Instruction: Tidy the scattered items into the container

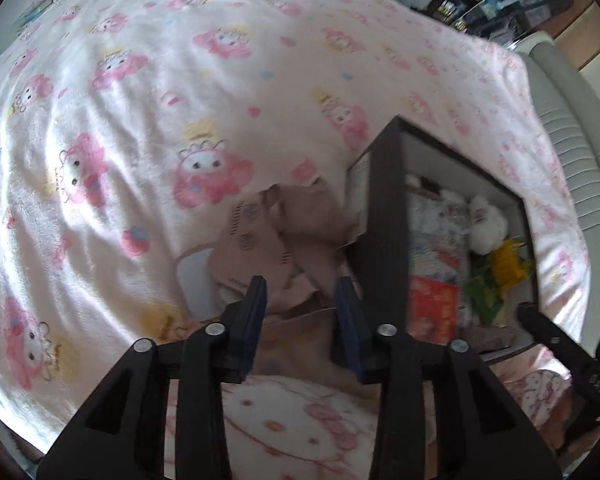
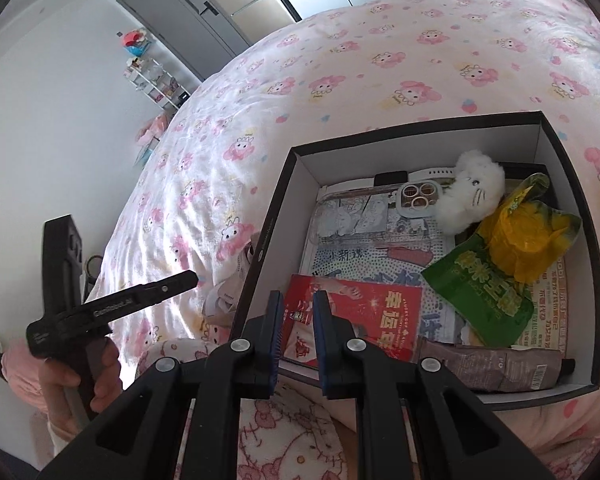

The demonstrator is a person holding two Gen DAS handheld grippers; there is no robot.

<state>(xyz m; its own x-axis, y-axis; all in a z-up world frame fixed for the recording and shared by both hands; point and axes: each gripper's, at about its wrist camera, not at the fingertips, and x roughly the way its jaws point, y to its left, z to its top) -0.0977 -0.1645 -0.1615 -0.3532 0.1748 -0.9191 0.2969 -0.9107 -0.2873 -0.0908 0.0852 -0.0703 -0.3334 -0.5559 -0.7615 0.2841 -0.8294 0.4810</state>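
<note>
A crumpled beige packet (image 1: 260, 236) lies on the pink blanket against the outer left wall of the black box (image 1: 384, 208). My left gripper (image 1: 300, 292) hovers just above the packet, open, with nothing between its pads. In the right wrist view the box (image 2: 284, 184) holds a white plush toy (image 2: 472, 188), a green and yellow snack bag (image 2: 496, 280), a red packet (image 2: 364, 316), a brown pouch (image 2: 492, 368) and a comic-print phone case (image 2: 364, 216). My right gripper (image 2: 298, 304) hangs over the box's near left corner, its jaws a narrow gap apart and empty.
A pink cartoon-print blanket (image 2: 380, 60) covers the bed. A grey padded bed edge (image 1: 572, 152) runs past the box. Hello Kitty fabric (image 2: 284, 432) lies below both grippers. A hand (image 2: 100, 380) holds the left gripper near a white wall; a shelf (image 2: 156, 76) stands beyond.
</note>
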